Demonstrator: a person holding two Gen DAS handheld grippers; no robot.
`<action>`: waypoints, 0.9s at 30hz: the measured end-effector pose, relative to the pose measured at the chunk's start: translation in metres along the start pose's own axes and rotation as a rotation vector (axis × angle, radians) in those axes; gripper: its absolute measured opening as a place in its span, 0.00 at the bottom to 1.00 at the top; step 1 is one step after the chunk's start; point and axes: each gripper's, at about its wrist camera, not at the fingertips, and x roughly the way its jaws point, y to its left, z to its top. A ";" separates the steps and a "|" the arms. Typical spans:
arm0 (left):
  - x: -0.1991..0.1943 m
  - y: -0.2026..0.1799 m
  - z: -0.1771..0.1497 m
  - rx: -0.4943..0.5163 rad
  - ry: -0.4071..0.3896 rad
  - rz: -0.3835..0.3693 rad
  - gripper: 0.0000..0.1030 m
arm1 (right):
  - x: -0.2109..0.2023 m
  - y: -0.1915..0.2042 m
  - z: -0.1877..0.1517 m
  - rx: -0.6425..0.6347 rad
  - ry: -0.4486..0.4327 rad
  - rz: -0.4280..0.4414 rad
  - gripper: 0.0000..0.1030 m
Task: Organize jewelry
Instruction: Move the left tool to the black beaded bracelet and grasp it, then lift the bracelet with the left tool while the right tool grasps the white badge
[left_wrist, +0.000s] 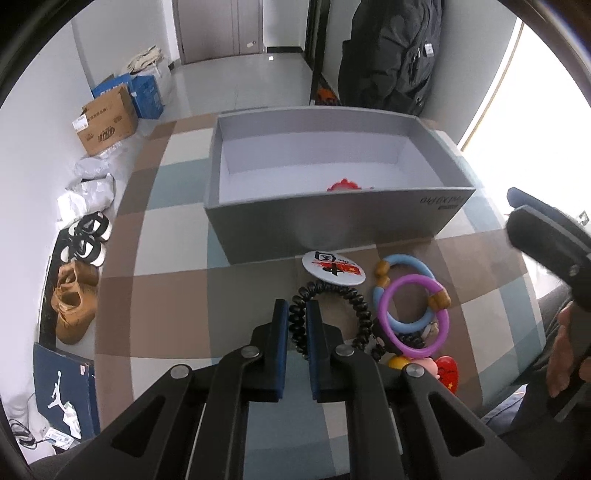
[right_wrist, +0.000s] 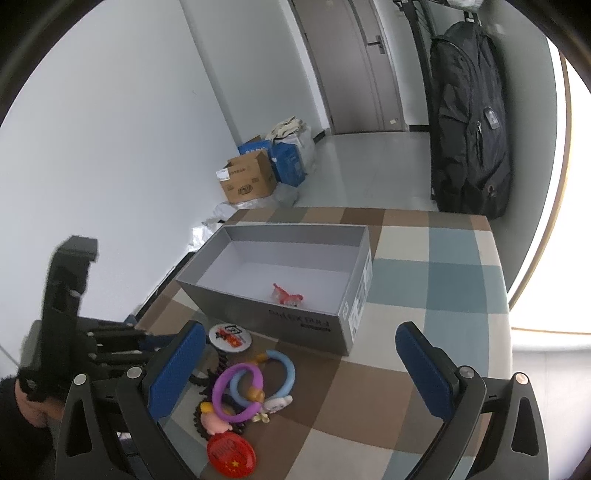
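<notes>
A grey open box stands on the checked table, with a small red trinket inside; the box also shows in the right wrist view. In front of it lies a pile: a black coil hair tie, a purple ring, a blue ring, a white round badge and a red badge. My left gripper is shut on the black coil hair tie's left side. My right gripper is open and empty, above the table right of the pile.
The checked tablecloth covers the table. Cardboard and blue boxes and shoes sit on the floor at left. A black backpack hangs beyond the table's far edge.
</notes>
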 end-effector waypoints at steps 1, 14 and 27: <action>-0.003 0.000 0.000 -0.004 -0.006 -0.005 0.05 | 0.001 0.001 -0.001 -0.001 0.003 -0.001 1.00; -0.032 0.030 0.010 -0.080 -0.109 -0.056 0.05 | 0.016 0.015 -0.002 0.042 0.118 0.123 1.00; -0.046 0.078 0.017 -0.276 -0.216 -0.188 0.05 | 0.080 0.071 -0.003 -0.067 0.297 0.111 0.81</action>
